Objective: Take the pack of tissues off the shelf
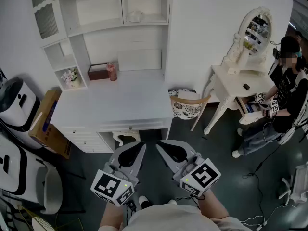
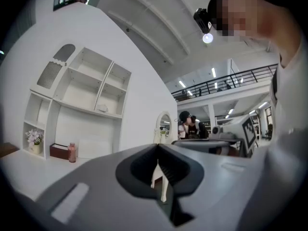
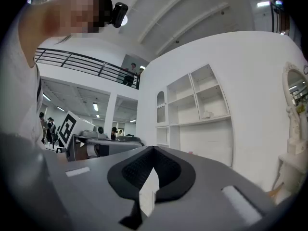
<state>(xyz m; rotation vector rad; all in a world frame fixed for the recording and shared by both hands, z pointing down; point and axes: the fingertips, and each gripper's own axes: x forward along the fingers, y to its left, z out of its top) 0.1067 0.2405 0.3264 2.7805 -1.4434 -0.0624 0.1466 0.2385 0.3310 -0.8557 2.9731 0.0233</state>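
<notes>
Left hand-held gripper (image 1: 142,146) closed empty, right hand-held gripper (image 1: 159,145) likewise, one pack of tissues (image 1: 135,16) on shelf (image 1: 154,22)

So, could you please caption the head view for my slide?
Left gripper and right gripper, both shut, face the white desk; tissue pack sits on the upper shelf.

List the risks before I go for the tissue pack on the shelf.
1. The left gripper and right gripper are both shut. Going in like that would likely push the tissue pack deeper into its upper-right shelf compartment instead of grasping it.
2. The pack looks small and soft, so a shallow pinch may slip off.
3. The pink bottle stands on the desk below and to the left. A low reach could tip it.
</notes>
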